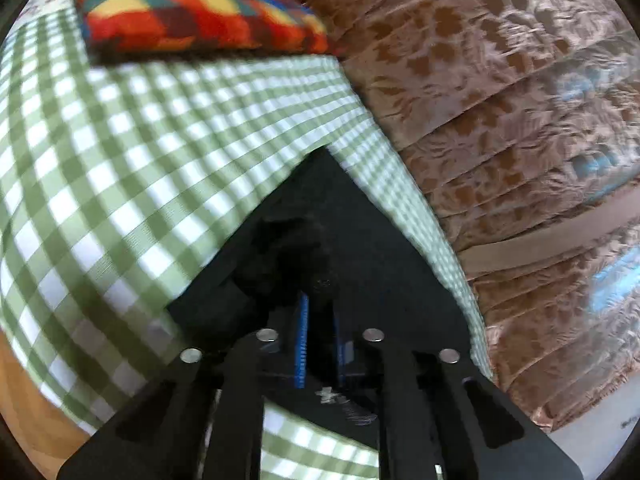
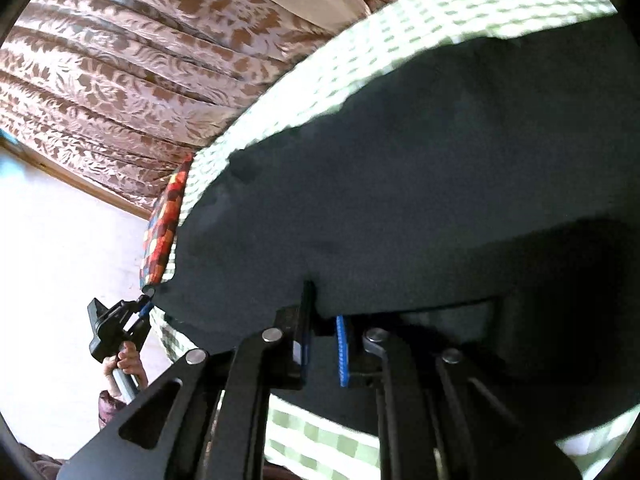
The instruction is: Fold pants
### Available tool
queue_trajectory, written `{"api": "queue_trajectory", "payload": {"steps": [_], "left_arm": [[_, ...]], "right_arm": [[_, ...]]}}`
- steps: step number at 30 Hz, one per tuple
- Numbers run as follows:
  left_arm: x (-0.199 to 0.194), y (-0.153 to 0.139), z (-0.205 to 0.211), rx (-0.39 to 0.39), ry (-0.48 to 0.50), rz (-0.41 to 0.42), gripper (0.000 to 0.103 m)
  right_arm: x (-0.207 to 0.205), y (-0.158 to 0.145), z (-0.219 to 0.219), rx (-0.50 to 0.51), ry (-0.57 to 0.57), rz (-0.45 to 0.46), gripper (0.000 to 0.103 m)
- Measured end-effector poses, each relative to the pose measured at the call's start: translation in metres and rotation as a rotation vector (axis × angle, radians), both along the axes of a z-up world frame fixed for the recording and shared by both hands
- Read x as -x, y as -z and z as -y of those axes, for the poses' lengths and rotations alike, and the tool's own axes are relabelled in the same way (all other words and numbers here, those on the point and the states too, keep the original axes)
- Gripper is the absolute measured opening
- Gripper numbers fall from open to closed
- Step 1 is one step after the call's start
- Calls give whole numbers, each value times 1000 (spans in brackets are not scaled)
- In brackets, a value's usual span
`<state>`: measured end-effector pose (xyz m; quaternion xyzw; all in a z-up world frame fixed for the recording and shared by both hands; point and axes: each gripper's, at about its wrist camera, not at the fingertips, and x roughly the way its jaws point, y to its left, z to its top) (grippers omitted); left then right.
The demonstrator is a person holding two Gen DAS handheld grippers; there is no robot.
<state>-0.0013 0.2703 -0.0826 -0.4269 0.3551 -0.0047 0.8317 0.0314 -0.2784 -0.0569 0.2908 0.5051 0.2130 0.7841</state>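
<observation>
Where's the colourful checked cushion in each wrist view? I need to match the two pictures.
Left wrist: the cushion is at top left, lying on the green checked cloth.
Right wrist: the cushion is a thin strip at middle left, seen edge-on, beyond the dark pants.
Shared landmark: the brown patterned curtain behind the cloth.

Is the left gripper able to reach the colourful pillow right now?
Probably not without letting go: the left gripper is shut on the dark pants, and open checked cloth lies between it and the colourful pillow.
</observation>
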Motion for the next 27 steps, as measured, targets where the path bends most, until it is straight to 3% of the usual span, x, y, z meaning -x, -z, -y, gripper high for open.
{"api": "queue_trajectory", "payload": {"steps": [3,7,12,15,18,22,25,27], "left_arm": [[14,-10,2,-61,35,34,7],[25,12,-1,-88,60,-35,7],[32,38,-9,-24,54,-79,7],[39,38,-16,12,43,-57,7],[38,34,-10,-36,54,-63,7],[34,37,-12,-21,42,-75,7],[26,41,-13,-11,28,-110,10],[26,39,-15,-1,24,-122,13]], "right_arm": [[16,-22,2,0,-31,57,8],[37,-16,-4,42,-74,38,8],[40,19,0,36,-38,-41,7],[41,9,-2,56,-50,-18,7],[44,-5,-3,56,-59,16,7],[53,-16,-7,67,-96,46,6],[54,7,-13,101,-119,-14,6],[54,20,-9,70,-108,-37,6]]}}
